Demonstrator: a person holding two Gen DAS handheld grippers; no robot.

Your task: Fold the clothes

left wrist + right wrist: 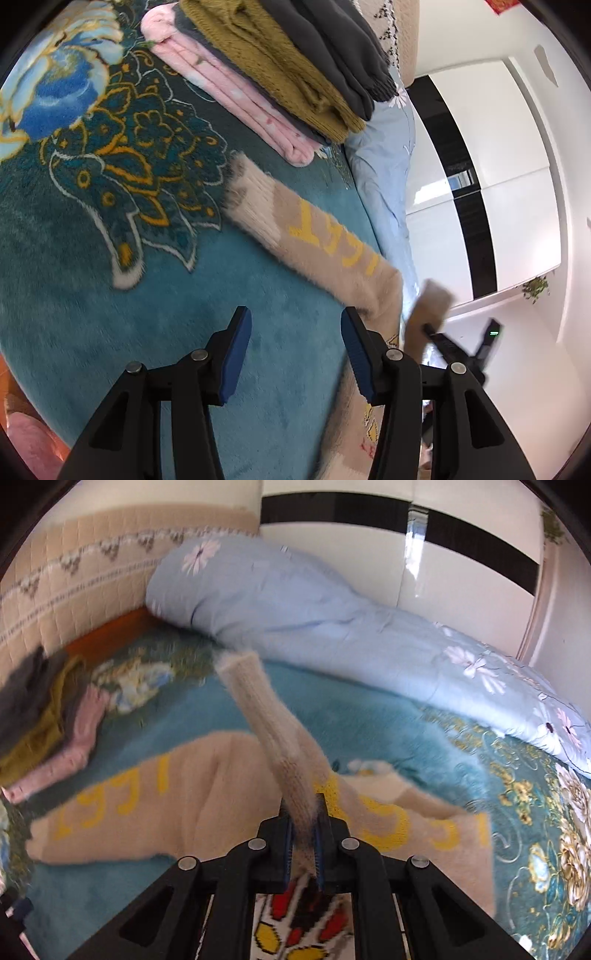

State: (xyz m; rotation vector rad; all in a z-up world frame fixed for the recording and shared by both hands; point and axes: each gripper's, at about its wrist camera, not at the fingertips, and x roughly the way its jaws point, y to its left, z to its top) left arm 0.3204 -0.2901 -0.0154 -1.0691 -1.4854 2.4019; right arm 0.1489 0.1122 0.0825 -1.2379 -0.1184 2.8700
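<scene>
A beige fuzzy sweater (192, 790) with yellow lettering lies spread on the teal floral blanket (388, 731). My right gripper (303, 812) is shut on one sleeve (269, 723) and holds it lifted above the sweater body. In the left wrist view the other sleeve (295, 225) lies flat on the blanket (110, 258), ahead of my left gripper (295, 325), which is open and empty just above the blanket. The right gripper (458, 347) shows there at the right, holding its sleeve end (428, 306).
A stack of folded clothes (280, 70), pink, olive and dark grey, sits at the far end of the bed, also in the right wrist view (48, 716). A light blue floral duvet (332, 627) lies bunched along the wall side. White wardrobe doors (498, 166) stand beyond.
</scene>
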